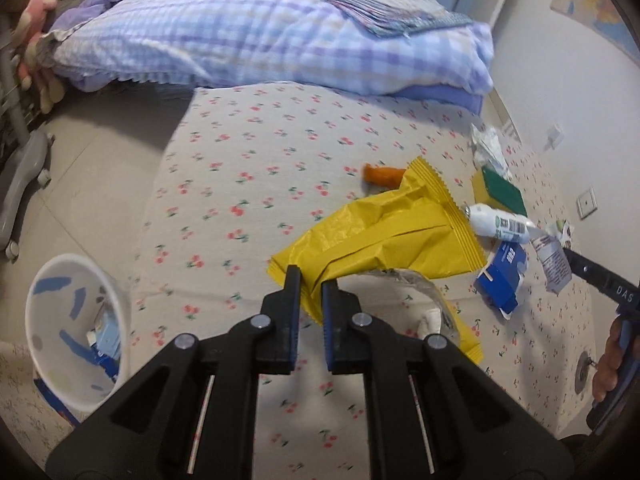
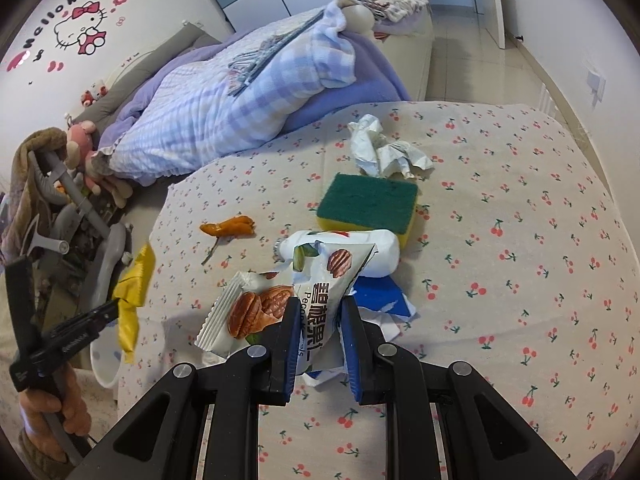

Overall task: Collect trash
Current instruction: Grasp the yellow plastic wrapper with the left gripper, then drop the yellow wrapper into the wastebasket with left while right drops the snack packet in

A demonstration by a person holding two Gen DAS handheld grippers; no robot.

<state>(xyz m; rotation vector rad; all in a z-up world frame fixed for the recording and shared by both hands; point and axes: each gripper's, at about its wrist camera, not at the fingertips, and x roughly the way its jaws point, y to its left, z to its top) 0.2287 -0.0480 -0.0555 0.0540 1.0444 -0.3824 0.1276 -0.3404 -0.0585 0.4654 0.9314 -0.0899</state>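
My left gripper is shut on a big yellow snack bag, held above the cherry-print bed; the bag also shows in the right wrist view. My right gripper is shut on a white pecan snack wrapper, also visible in the left wrist view. On the bed lie a white bottle, a green-and-yellow sponge, crumpled white paper, an orange peel and a torn blue carton. A white trash bin stands on the floor left of the bed.
A purple checked quilt is heaped at the far end of the bed. A grey stand with soft toys is at the left beside the bed. The wall with sockets runs along the right side.
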